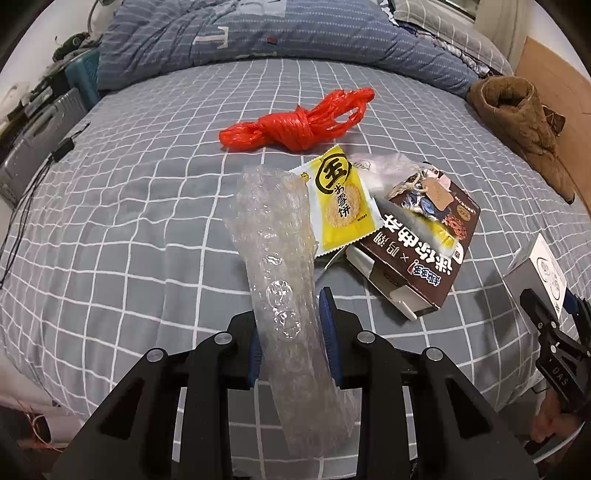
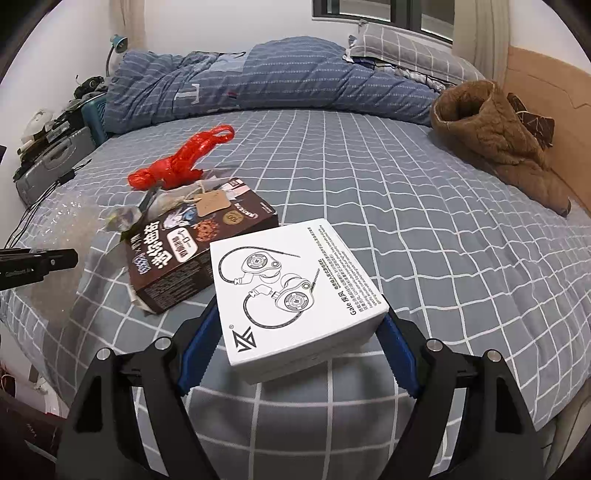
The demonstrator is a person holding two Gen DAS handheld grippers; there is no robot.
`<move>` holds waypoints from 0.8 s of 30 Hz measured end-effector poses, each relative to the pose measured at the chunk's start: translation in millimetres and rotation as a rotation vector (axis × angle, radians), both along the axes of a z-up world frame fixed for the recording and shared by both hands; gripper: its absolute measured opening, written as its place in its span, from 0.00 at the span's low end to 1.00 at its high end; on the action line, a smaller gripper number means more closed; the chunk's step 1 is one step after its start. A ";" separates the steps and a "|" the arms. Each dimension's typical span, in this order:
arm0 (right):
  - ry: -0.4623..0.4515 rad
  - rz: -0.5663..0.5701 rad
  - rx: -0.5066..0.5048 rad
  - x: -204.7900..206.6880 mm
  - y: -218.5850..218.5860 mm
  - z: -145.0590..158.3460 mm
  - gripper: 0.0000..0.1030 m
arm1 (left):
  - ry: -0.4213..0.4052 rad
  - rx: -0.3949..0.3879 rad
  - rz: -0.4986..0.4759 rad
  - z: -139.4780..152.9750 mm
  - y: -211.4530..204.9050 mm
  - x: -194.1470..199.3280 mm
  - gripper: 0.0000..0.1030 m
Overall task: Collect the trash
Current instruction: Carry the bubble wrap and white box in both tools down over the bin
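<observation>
Left wrist view showed the bed (image 1: 129, 206), in a grey checked sheet, carrying the litter, with a blue quilt (image 1: 258, 33) along its far edge and a brown fleece garment (image 1: 524, 125) at its right edge. Near the middle lay a brown snack box (image 1: 417, 254) printed with large white Chinese characters, a knotted red plastic bag (image 1: 295, 125) beyond it, and a yellow cracker packet (image 1: 340, 199) bearing a circled character and a biscuit picture; all three remained to be collected, I judged. The left gripper (image 1: 291, 328) was clamped on a strip of bubble wrap (image 1: 280, 280), lifted off the sheet. In the right wrist view the right gripper (image 2: 299, 354) was closed on a white earphone box (image 2: 291, 291), held above the near edge of the bed; it showed line drawings of earphones, an angular logo and the word "Gale". Two pieces were in hand, so the job looked roughly under way, not finished
</observation>
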State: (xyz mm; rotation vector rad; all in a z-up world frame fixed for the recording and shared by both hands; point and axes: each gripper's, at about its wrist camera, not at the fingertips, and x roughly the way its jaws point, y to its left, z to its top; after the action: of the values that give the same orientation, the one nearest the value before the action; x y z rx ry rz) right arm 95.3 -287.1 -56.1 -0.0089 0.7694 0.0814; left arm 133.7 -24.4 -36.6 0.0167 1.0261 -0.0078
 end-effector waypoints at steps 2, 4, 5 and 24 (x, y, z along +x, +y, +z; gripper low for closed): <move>-0.001 0.001 0.001 -3.3 0.5 2.6 0.74 | -0.001 0.000 0.003 1.3 0.0 -3.1 0.26; -0.002 0.001 0.007 -6.6 1.7 4.8 0.74 | -0.002 -0.001 0.003 1.9 -0.1 -4.9 0.26; -0.001 0.002 0.009 -8.2 2.6 5.9 0.74 | -0.003 -0.001 0.003 2.3 -0.3 -5.8 0.26; -0.009 0.010 0.008 -42.4 8.3 21.0 0.74 | -0.031 -0.020 0.002 20.6 -7.0 -39.2 0.26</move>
State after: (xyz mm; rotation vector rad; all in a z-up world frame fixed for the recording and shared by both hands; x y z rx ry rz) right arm 52.9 -278.8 -35.0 -0.0060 0.7599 0.0940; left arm 94.5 -31.4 -16.0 -0.0018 0.9955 -0.0162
